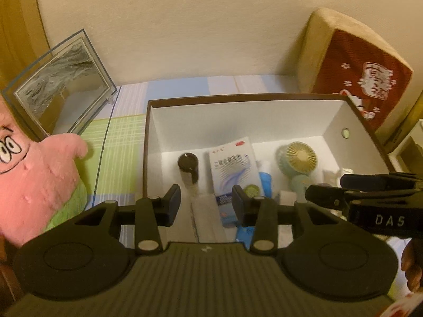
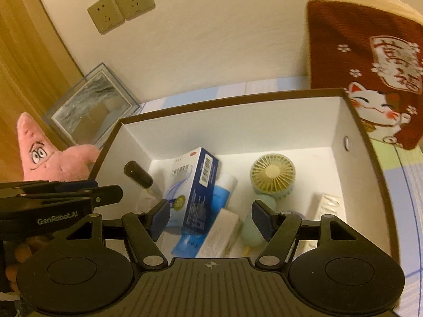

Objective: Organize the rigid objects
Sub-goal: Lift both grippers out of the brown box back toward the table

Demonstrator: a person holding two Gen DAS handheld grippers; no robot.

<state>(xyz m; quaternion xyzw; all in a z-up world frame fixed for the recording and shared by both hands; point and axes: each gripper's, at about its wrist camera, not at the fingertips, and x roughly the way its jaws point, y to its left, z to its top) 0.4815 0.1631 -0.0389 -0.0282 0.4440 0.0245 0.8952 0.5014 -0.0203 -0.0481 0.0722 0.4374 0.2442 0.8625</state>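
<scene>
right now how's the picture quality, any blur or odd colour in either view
Left wrist view: warm yellow cast, fisheye bends the box rim, cushion soft. Right wrist view: same cast, fan fairly sharp, dark corners, items near the right gripper smeared.

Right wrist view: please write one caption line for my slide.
Open right tool above a box holding a fan and medicine carton.

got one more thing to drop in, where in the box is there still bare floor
Bare floor in the box runs along the back wall, behind the medicine carton and the little fan. A smaller bare patch lies right of the fan, by the side wall. The front is crowded, from the black bottle across.
</scene>
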